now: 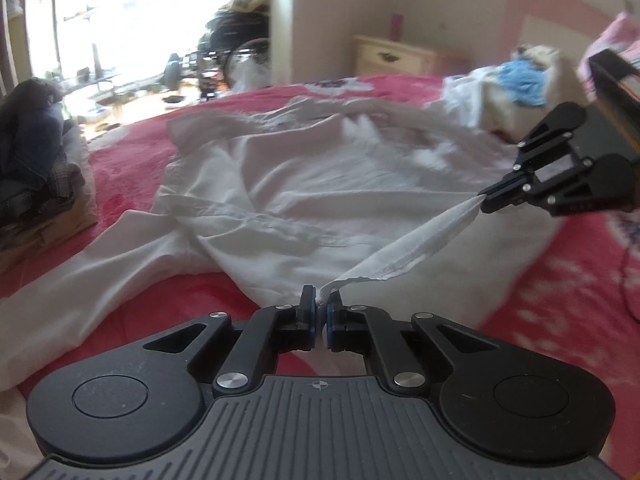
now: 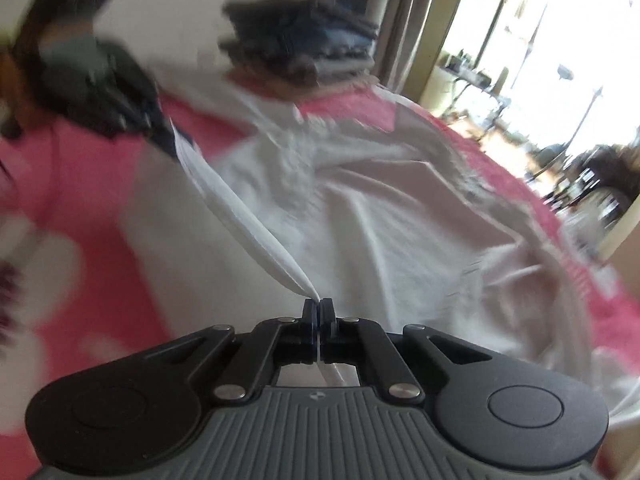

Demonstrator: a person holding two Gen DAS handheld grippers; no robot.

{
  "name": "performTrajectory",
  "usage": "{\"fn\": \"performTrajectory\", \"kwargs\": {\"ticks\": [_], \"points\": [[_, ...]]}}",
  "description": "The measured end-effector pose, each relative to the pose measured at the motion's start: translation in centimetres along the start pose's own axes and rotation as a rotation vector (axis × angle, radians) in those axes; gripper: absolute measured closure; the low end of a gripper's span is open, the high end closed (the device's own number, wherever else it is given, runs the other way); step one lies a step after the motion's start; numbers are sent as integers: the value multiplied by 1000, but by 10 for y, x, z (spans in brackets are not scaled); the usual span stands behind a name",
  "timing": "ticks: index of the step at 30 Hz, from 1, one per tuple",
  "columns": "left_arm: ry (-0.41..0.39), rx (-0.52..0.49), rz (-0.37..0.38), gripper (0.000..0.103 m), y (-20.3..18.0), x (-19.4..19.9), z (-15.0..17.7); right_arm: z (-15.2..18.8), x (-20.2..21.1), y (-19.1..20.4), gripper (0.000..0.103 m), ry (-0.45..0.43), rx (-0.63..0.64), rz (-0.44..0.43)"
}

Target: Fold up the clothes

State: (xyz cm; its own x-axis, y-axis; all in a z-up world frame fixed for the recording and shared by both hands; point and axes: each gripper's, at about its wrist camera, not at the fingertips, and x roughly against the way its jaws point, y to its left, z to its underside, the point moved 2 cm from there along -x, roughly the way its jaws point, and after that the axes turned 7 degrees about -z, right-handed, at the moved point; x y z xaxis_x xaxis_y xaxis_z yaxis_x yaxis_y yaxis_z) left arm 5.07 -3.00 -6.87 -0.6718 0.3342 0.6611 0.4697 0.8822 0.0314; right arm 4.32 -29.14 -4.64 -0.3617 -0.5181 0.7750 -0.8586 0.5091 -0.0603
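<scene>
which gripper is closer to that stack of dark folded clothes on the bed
Left. The left gripper, shut on the white shirt, has the stack of dark folded clothes off to its left. The right gripper pinches the hem on the far side of the shirt.

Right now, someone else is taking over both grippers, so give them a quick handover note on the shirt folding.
Left gripper: shut on the white shirt's hem edge.
Right gripper: shut on the same edge further along; the strip of cloth runs taut between the two.
The white shirt lies spread on the pink bedspread, one sleeve trailing off to the left, still wrinkled.
A folded stack of dark clothes sits at the bed's edge.
Done: edge gripped at both points.
Left: likely carry the edge over to make the fold, then tuck in the sleeve.
</scene>
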Motion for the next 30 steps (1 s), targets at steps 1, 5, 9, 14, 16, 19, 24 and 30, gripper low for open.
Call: {"fn": "performTrajectory", "kwargs": {"ticks": [1,5,9,14,16,19,24,30], "points": [[5,-16,25,100,-2,10,1,1,8,3,102,-2,-22,-46],[108,-140,141,100,-20,42,16,6,42,15,102,-12,-111,-230],[235,-292,228,100,-48,56,43,20,55,46,102,61,-120,-387],[302,-356,267,100,-70,52,71,44,42,82,102,199,-90,-497],[320,-344,276,100,-72,48,78,51,36,90,102,240,-86,-509],[365,-342,275,100,-75,39,89,60,28,93,102,275,-109,-503],[475,-270,282,86,-67,35,100,68,17,90,94,356,-214,-529],[513,-193,312,72,-53,49,94,47,43,52,62,279,-435,-733]]}}
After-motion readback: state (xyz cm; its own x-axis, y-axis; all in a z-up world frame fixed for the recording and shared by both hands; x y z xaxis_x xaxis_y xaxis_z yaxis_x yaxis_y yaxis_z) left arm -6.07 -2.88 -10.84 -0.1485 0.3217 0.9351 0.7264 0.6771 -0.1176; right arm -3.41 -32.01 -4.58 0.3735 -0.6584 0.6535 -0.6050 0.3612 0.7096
